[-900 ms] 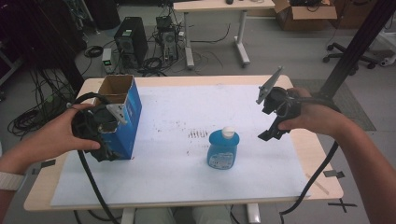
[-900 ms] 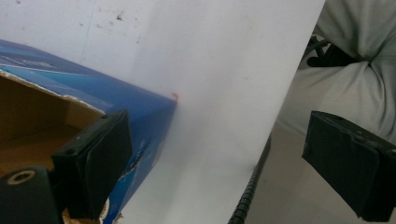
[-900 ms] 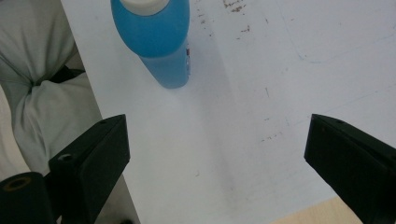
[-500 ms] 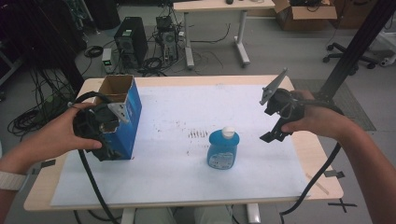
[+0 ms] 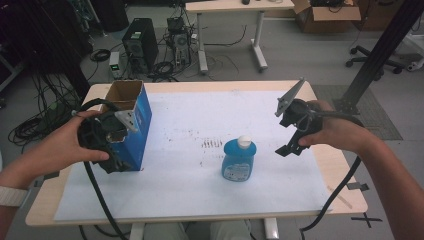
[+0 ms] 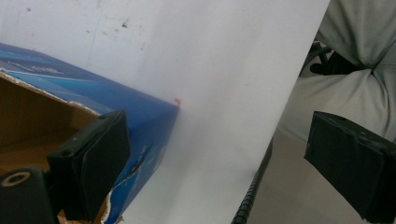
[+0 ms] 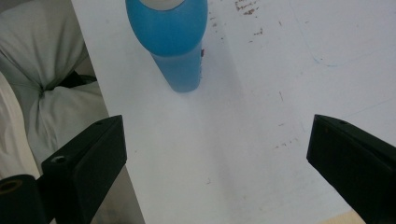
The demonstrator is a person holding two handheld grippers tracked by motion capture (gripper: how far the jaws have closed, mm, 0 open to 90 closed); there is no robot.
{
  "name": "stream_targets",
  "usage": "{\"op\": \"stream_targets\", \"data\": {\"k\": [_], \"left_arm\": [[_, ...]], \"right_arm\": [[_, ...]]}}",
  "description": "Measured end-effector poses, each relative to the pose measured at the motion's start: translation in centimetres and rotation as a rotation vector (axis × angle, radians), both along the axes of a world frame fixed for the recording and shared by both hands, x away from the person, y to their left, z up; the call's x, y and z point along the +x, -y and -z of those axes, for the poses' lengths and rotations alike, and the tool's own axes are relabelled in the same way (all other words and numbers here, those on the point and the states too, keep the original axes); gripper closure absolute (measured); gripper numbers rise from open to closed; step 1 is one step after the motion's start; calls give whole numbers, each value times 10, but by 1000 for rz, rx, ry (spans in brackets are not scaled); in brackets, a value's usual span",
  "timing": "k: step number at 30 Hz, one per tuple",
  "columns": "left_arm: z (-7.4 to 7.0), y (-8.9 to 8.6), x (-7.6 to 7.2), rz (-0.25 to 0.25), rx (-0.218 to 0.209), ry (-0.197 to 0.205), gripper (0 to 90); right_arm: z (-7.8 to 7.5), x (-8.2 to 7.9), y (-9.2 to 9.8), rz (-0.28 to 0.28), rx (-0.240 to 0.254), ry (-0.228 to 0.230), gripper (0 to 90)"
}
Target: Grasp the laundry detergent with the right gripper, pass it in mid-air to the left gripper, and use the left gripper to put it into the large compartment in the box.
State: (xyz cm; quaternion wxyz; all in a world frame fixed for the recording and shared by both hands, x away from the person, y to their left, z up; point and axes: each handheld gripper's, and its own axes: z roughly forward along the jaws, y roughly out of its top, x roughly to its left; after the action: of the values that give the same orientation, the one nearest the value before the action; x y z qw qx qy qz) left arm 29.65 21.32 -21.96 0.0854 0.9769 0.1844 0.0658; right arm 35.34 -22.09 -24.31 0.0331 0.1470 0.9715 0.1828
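A tall blue cardboard box (image 5: pixel 134 122) with an open top stands on the white sheet at the table's left. My left gripper (image 5: pixel 116 161) is against its near side, open, with the box's torn upper edge (image 6: pixel 88 95) beside the left jaw and nothing pressed between the pads. A blue bottle (image 5: pixel 239 160) with a white cap stands upright mid-table. My right gripper (image 5: pixel 294 139) hovers to its right, open and clear of it. In the right gripper view the bottle (image 7: pixel 175 39) stands ahead of the wide-apart jaws of the right gripper (image 7: pixel 217 140).
White paper (image 5: pixel 190 190) covers most of the wooden table (image 5: pixel 345 200). The table's near edge and the person's lap (image 6: pixel 355 60) lie just past the left gripper (image 6: pixel 217 140). Cables trail from both grippers over the front edge.
The right gripper has drifted slightly lower and nearer in the high view. The left gripper, the box and the bottle have kept their places.
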Motion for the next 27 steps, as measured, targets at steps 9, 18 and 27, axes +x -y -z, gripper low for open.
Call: {"op": "stream_targets", "data": {"k": [9,18,27], "left_arm": [[0,-2,-1,-5,-3,4,73],[0,-2,0,-7,-10,12,73],[1,-1,1,-8,-10,15,73]], "right_arm": [[7,-1,0,-5,19,8,46],[17,-2,1,-9,23,3,46],[33,-4,-2,-26,38,-5,48]]}}
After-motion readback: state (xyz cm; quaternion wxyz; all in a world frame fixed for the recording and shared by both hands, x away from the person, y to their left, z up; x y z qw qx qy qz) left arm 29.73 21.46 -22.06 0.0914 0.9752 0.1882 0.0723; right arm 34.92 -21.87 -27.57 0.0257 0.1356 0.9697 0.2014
